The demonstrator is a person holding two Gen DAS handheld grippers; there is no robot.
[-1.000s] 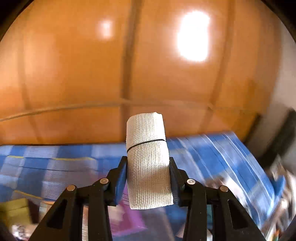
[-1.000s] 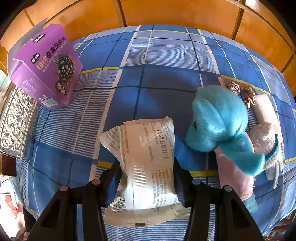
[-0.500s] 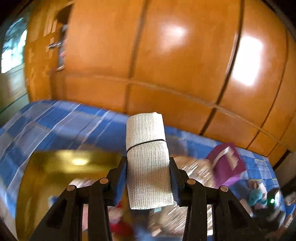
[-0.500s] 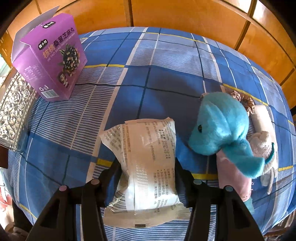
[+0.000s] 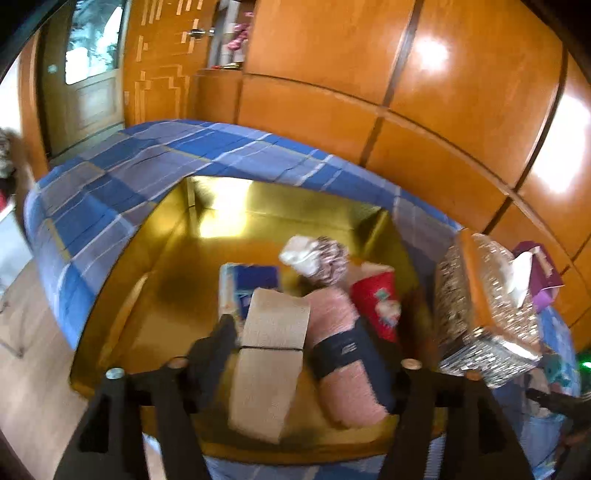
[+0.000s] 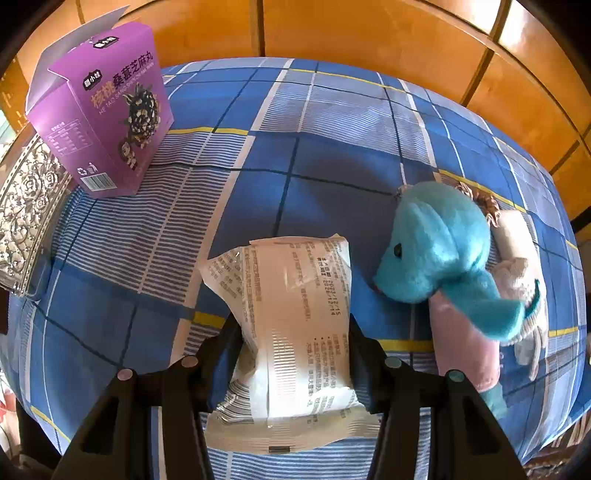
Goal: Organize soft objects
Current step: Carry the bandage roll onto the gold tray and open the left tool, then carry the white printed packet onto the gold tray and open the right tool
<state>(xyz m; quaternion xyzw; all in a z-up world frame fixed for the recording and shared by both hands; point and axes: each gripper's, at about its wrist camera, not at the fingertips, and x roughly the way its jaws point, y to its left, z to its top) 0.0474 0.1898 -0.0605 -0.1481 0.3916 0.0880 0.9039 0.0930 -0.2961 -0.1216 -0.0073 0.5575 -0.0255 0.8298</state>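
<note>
In the left wrist view my left gripper (image 5: 295, 332) hangs over an open gold box (image 5: 155, 236) on the blue checked bedspread (image 5: 110, 184). Its jaws are opening. The white bandage roll (image 5: 269, 354) with a black band sits loose between them, clear of the right finger. In the right wrist view my right gripper (image 6: 293, 325) is shut on a white printed packet (image 6: 295, 314), held just above the bedspread (image 6: 314, 166). To its right lies a blue plush toy (image 6: 436, 243).
The gold box holds a pink rolled cloth (image 5: 343, 354), a red pouch (image 5: 376, 299), a blue packet (image 5: 255, 284) and a patterned bundle (image 5: 317, 254). A silver patterned tissue box (image 5: 480, 302) stands right of it. A purple carton (image 6: 107, 114) stands upright; wooden panels (image 6: 369, 33) lie behind.
My left gripper swung from facing the wooden panels down over the gold box, and its jaws spread off the bandage roll. The right gripper and its packet barely shifted.
</note>
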